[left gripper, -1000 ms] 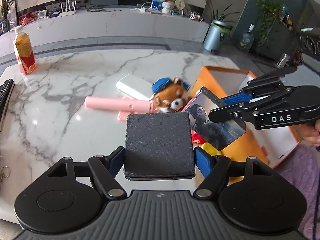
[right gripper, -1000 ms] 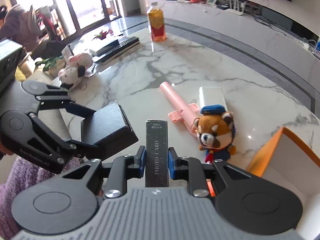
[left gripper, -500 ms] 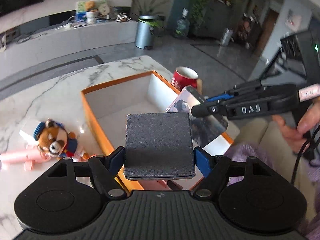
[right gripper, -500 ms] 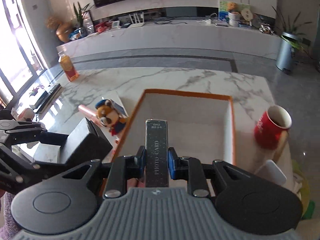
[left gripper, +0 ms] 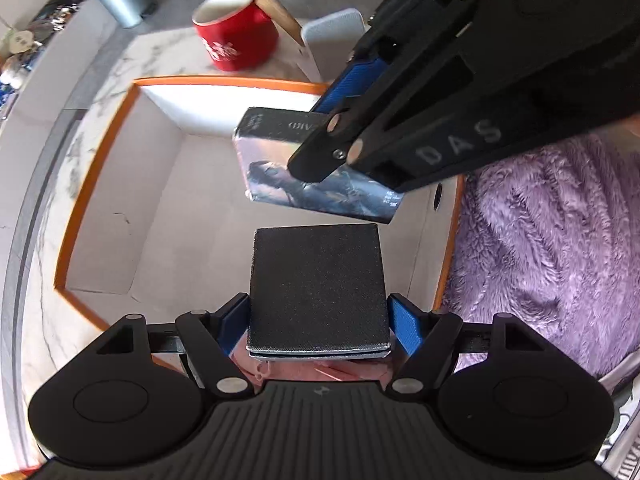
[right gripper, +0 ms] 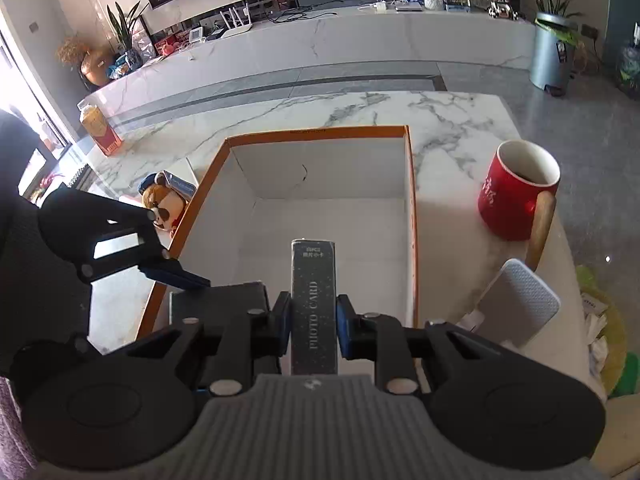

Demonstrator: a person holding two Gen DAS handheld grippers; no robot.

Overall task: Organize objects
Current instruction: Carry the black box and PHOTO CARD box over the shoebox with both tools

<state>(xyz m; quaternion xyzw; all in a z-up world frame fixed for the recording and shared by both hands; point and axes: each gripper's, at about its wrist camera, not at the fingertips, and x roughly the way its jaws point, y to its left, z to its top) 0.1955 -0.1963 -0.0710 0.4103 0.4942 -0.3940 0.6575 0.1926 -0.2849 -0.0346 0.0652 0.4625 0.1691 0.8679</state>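
Photo-card box, small, rigid and probably light with a glossy, possibly slippery face, hangs over the orange-rimmed box, right gripper clamped across its narrow sides, while the left gripper clamps a black case.

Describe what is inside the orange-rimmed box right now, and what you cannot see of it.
The orange-rimmed box shows bare white floor and walls. Over it hang the black case and the photo card box, held by grippers. The floor beneath them is covered.
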